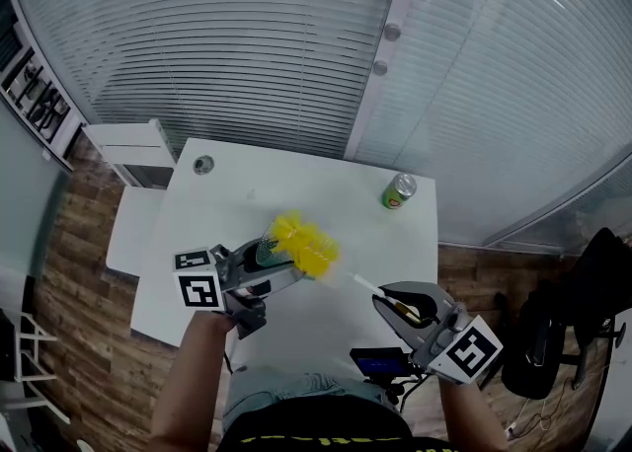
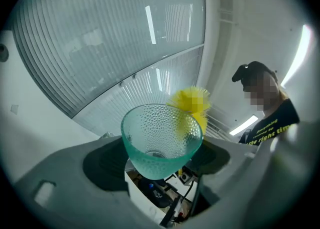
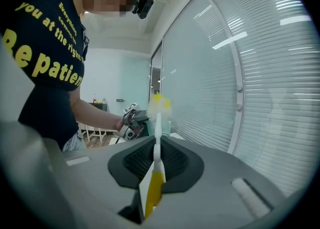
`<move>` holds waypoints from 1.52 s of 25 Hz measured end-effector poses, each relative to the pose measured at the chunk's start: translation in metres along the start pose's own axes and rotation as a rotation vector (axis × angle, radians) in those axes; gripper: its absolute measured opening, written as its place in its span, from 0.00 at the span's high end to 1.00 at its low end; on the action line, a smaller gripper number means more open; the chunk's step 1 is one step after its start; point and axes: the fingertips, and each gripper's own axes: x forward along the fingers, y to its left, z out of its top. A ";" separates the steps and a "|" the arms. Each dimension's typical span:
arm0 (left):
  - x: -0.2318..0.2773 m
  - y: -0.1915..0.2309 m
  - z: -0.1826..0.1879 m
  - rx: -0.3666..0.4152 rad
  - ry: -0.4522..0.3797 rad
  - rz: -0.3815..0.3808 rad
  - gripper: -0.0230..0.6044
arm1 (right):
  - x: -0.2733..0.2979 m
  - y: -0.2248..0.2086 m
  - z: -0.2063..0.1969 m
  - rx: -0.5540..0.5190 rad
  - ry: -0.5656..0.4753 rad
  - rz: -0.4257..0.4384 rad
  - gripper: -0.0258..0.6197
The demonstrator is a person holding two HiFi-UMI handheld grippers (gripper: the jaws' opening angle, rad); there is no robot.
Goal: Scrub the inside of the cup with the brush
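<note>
White table; both tools held above its near half.
Right gripper, near right: jaws pinched on the brush. Yellow handle, white stem, fluffy yellow bristle head at the cup's rim.
Left gripper, near left: jaws clamped on the cup. Teal-tinted clear glass, dimpled wall, flared cone, tipped with its mouth facing right.

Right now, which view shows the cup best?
The left gripper view: the cup fills the middle, rim and dimples clear. The head view shows it partly behind the brush; the right gripper view, barely.
</note>
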 end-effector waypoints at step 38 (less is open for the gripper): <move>-0.002 -0.032 -0.006 -0.135 -0.032 -0.222 0.35 | -0.002 0.009 0.005 -0.040 0.050 0.060 0.91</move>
